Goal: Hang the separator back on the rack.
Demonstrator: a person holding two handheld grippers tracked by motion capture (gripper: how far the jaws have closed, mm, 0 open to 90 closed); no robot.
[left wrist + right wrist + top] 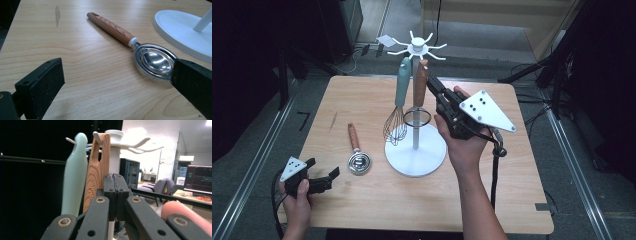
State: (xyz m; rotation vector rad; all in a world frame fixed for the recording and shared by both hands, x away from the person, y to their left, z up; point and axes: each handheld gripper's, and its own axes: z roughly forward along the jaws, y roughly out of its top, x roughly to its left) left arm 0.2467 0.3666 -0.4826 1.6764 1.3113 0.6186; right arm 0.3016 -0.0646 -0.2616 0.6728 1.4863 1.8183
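Observation:
A white utensil stand (416, 150) stands mid-table, with hooks at its top (417, 48). From the hooks hang a teal-handled whisk (401, 87) and a wooden-handled utensil (420, 76) ending in a metal ring. My right gripper (432, 85) is shut with nothing between its pads. Its tip (115, 183) is right beside the hanging wooden handle (96, 172) and the teal handle (73, 177). A wooden-handled metal scoop (357, 152) lies flat on the table left of the stand. My left gripper (323, 178) stands open low at the front left, with the scoop (155, 61) just beyond its jaws (117, 75).
The wooden table (512, 200) has bare room at the front and right. The stand's round base (180, 30) lies close to the scoop's bowl. Dark equipment and tripod legs surround the table. A cable trails from the right gripper down over the table's right side.

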